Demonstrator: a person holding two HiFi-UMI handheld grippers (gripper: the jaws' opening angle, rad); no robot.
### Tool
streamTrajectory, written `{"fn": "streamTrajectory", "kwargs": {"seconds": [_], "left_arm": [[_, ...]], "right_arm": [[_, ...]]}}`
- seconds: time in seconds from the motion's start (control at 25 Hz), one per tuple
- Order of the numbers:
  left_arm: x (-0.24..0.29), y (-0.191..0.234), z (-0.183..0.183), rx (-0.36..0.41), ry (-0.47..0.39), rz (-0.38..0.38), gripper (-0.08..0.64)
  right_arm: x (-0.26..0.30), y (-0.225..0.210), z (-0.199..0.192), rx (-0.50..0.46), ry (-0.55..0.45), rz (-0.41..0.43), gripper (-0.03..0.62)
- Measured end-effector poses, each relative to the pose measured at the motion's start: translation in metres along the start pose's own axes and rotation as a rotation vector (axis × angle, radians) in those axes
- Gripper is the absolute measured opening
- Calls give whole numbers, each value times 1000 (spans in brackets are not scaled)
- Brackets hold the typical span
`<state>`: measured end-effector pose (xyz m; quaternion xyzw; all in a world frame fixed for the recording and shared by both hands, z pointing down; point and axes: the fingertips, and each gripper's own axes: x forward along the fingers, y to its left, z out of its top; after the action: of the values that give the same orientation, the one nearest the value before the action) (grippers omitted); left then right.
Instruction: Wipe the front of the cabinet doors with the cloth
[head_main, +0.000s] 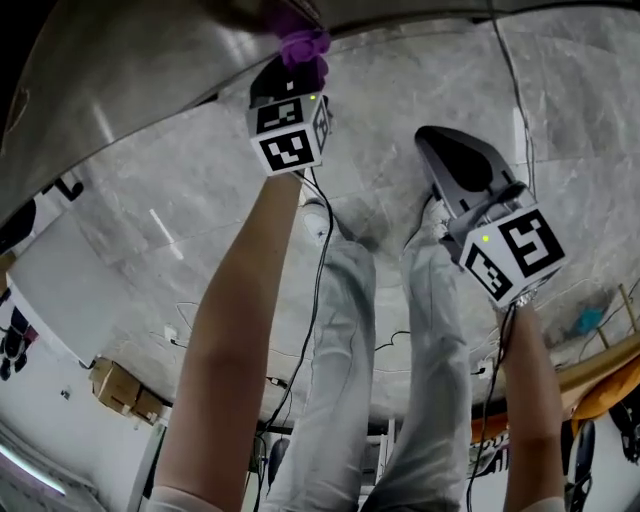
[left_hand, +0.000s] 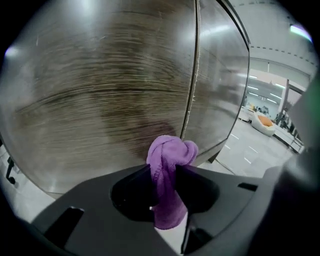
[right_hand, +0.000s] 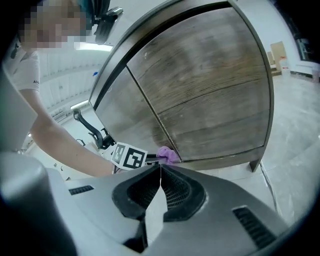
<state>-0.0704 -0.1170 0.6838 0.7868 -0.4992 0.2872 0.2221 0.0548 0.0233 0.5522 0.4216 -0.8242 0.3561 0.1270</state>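
Observation:
A purple cloth (left_hand: 169, 165) is bunched between the jaws of my left gripper (left_hand: 167, 175), which is shut on it. The cloth's knotted end sits low against the wood-grain cabinet doors (left_hand: 110, 85), next to the seam (left_hand: 192, 75) between the two doors. In the head view the left gripper (head_main: 300, 60) reaches to the cabinet's bottom edge with the cloth (head_main: 300, 45) at its tip. My right gripper (right_hand: 160, 172) is shut on nothing and hangs back from the cabinet (right_hand: 210, 85). The cloth (right_hand: 169, 155) and the left gripper's marker cube (right_hand: 127, 156) show in the right gripper view.
The cabinet stands on short legs (right_hand: 255, 164) over a grey marble floor (head_main: 400, 150). Cables (head_main: 315, 300) trail across the floor by the person's legs (head_main: 340, 380). Cardboard boxes (head_main: 125, 388) lie at the lower left.

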Motion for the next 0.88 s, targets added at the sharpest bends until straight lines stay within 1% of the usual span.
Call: {"fn": "streamTrajectory", "kwargs": {"seconds": [0.08, 0.2, 0.44, 0.52, 0.64, 0.88], "left_arm": [[-7, 18, -3, 30, 8, -5, 117], [-25, 60, -13, 61, 28, 20, 117], [-64, 152, -36, 102, 97, 71, 117], [-73, 170, -40, 90, 103, 86, 117], [-87, 196, -50, 42, 107, 126, 117], [-129, 280, -71, -32, 149, 266, 117]], "right_arm": [[7, 6, 0, 3, -11, -8, 29], [25, 25, 5, -8, -19, 2, 29], [72, 87, 23, -35, -16, 52, 29], [82, 104, 25, -54, 0, 75, 29], [96, 123, 24, -85, 30, 106, 29], [122, 158, 39, -112, 39, 147, 29]]}}
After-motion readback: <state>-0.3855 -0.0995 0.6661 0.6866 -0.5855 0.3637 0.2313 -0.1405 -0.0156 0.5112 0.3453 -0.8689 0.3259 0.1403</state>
